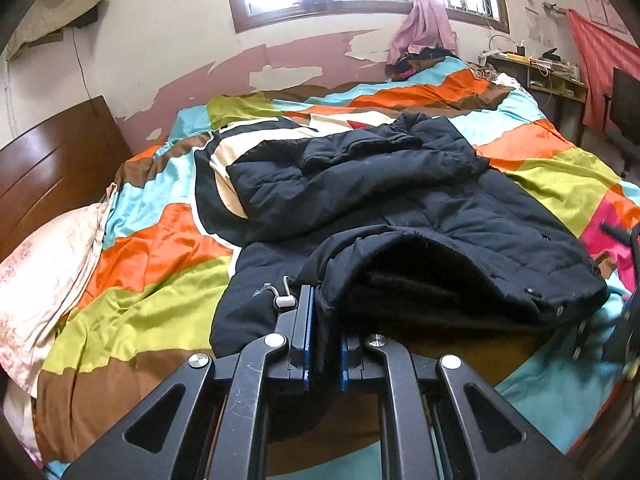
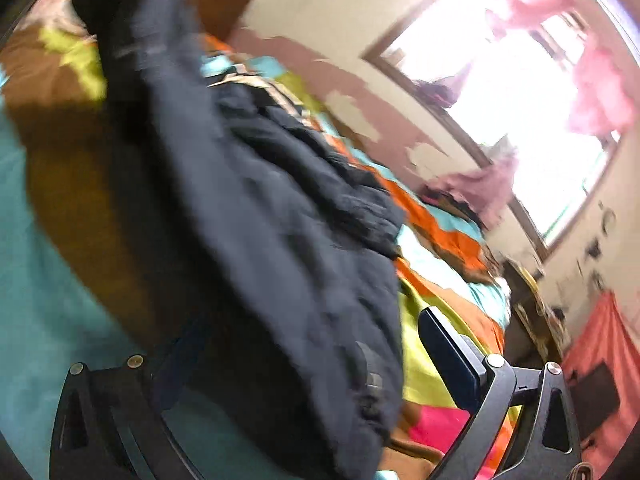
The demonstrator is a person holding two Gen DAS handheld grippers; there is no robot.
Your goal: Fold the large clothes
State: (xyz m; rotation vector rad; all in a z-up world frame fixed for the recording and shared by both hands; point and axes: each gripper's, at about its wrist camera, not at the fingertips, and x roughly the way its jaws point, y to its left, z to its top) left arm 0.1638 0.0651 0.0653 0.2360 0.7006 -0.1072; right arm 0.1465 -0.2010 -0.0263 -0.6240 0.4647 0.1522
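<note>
A large dark navy padded jacket (image 1: 400, 200) lies on the bed over the colourful patchwork quilt (image 1: 160, 248), with one sleeve folded across its top. My left gripper (image 1: 325, 320) is shut on the near edge of the jacket's hem, and the cloth bunches between the blue pads. In the blurred, tilted right wrist view the jacket (image 2: 260, 220) fills the middle. My right gripper (image 2: 312, 344) is open wide, and the jacket's edge hangs between its fingers (image 2: 448, 352); the left finger is mostly hidden by cloth.
A pale pillow (image 1: 44, 280) lies at the left by the wooden headboard (image 1: 52, 168). Another black and cream garment (image 1: 224, 160) lies under the jacket. A pink cloth (image 1: 424, 28) hangs by the window. A cluttered desk (image 1: 536, 72) stands at the far right.
</note>
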